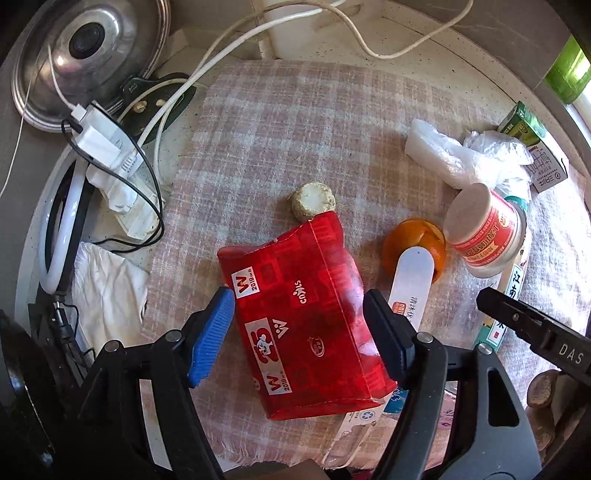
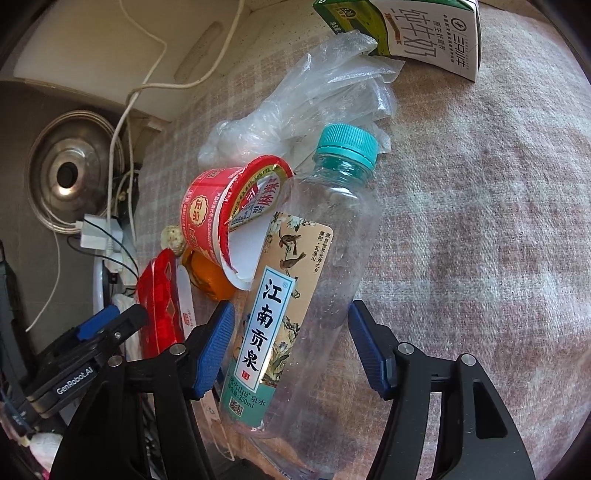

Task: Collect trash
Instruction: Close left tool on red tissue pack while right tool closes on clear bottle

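A red foil packet (image 1: 299, 332) lies flat on the checked cloth (image 1: 295, 129). My left gripper (image 1: 299, 299) points down over it, open, one blue pad on each side of the packet. My right gripper (image 2: 291, 310) is shut on a clear water bottle (image 2: 295, 295) with a teal cap, its pads against both sides. A torn red and white cup (image 2: 221, 206) leans on the bottle. Beyond them lie a crumpled plastic bag (image 2: 314, 99) and a milk carton (image 2: 424, 33). An orange peel (image 1: 399, 240), a white flat stick (image 1: 410, 280) and a pale round lump (image 1: 312, 201) sit beside the packet.
To the left of the cloth are a steel pot lid (image 1: 85, 55), a white power strip (image 1: 107, 155) with plugged cables, a white ring lamp (image 1: 59, 229) and a white rag (image 1: 107, 295). A cable (image 1: 369, 48) loops across the back counter.
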Available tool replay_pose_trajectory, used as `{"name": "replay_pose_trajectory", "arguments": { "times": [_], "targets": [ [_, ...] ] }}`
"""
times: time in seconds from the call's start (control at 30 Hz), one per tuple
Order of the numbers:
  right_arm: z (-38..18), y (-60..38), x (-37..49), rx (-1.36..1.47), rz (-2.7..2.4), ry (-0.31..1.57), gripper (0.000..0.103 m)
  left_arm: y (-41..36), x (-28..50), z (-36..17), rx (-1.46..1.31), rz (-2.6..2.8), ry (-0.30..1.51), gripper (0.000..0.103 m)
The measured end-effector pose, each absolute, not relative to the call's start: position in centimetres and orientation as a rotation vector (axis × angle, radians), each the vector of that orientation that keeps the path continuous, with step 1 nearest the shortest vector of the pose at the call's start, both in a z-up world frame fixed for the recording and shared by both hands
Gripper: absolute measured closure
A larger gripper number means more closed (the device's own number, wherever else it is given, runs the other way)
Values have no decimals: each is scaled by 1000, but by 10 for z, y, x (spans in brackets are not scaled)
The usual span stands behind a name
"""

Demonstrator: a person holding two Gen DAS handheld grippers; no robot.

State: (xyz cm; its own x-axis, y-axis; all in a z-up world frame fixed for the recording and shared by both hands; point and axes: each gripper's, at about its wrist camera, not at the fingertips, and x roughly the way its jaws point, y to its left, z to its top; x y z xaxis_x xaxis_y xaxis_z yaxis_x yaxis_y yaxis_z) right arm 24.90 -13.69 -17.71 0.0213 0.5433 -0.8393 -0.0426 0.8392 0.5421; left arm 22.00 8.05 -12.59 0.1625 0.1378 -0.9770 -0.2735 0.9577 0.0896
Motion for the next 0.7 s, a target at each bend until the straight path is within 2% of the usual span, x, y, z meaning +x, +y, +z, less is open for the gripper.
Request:
{"name": "replay_pose_trajectory", "arguments": {
  "times": [0.33, 0.7],
  "targets": [
    [-180, -139, 244, 439, 534, 1508, 40, 158, 154, -128, -530, 406, 1268, 28],
    [-182, -127, 240, 405, 534, 1490, 39, 150, 174, -170, -790, 203, 1279, 28]
  ]
}}
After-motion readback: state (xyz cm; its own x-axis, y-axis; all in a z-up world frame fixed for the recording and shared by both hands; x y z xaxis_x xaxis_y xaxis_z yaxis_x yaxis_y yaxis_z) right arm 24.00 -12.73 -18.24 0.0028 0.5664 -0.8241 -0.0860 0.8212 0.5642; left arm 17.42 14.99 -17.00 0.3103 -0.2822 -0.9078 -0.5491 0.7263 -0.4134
